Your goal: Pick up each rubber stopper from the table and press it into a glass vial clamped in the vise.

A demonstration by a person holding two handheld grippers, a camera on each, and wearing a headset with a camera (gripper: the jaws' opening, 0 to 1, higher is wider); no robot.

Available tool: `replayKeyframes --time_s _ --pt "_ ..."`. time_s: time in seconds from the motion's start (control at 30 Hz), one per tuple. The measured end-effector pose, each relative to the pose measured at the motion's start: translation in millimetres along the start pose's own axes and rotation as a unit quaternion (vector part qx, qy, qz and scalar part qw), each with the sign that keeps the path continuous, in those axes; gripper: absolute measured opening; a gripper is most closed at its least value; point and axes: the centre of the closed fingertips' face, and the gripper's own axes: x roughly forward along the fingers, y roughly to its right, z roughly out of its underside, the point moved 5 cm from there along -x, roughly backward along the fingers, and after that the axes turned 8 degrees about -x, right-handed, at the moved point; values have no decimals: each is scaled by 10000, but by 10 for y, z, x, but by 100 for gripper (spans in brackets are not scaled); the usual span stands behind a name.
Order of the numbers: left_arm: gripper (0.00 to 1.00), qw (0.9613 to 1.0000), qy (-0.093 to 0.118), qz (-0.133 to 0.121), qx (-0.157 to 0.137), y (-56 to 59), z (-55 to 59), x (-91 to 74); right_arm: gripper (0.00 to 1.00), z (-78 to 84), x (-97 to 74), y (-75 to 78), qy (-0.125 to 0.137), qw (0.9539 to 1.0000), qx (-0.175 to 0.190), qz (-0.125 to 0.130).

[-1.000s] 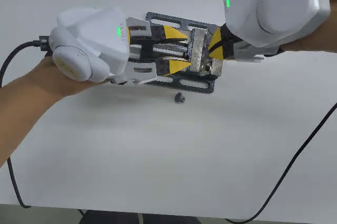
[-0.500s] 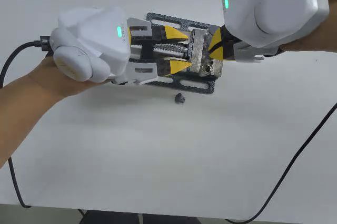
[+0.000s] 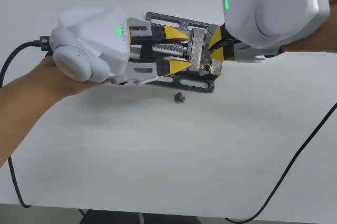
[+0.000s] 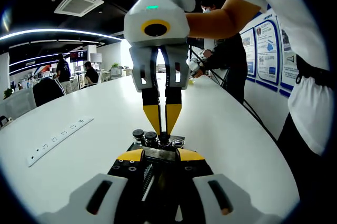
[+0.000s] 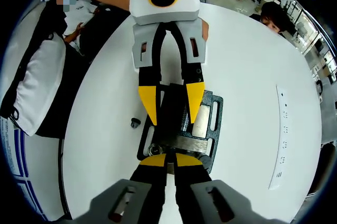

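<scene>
Here's the right gripper at the far end of the vise, and its yellow-tipped fingers are drawn in narrow, just a sliver between them. Seen from the left gripper view, the two tips come down steeply and meet on a dark rubber stopper, which sits at the mouth of a glass vial held up in the vise's jaws. The stopper is right at the ends of the tips, pinched between them and not off to one side. In that row, left of it, stand two more vials with dark caps, touching or almost touching each other. Opposite is the left gripper, spread wide, with one finger on each side of the vise's screw. Its tips stop short of the metal jaw block and hold nothing. The right gripper view shows the same face-off: its own tips are close together at the near end of the vise, and the left gripper's fingers are splayed over the far end. One loose stopper lies on the white table, just off the vise's base plate on the person's side and well apart from every finger. It also shows in the right gripper view. A white power strip lies further off on the tabletop.
</scene>
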Motion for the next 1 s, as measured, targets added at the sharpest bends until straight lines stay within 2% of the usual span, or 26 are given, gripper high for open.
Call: replayKeyframes --time_s 0.27,0.43,1.0 --pt "20 10000 0 -4 -5 -1 -5 11 4 7 -4 -6 -25 10000 -27 -11" --pt "20 10000 -9 -2 -2 1 -5 15 4 -4 2 -11 -139 9998 -113 -1" --pt "20 10000 3 -19 15 -10 -9 3 4 -6 6 -5 -261 9996 -83 -31"
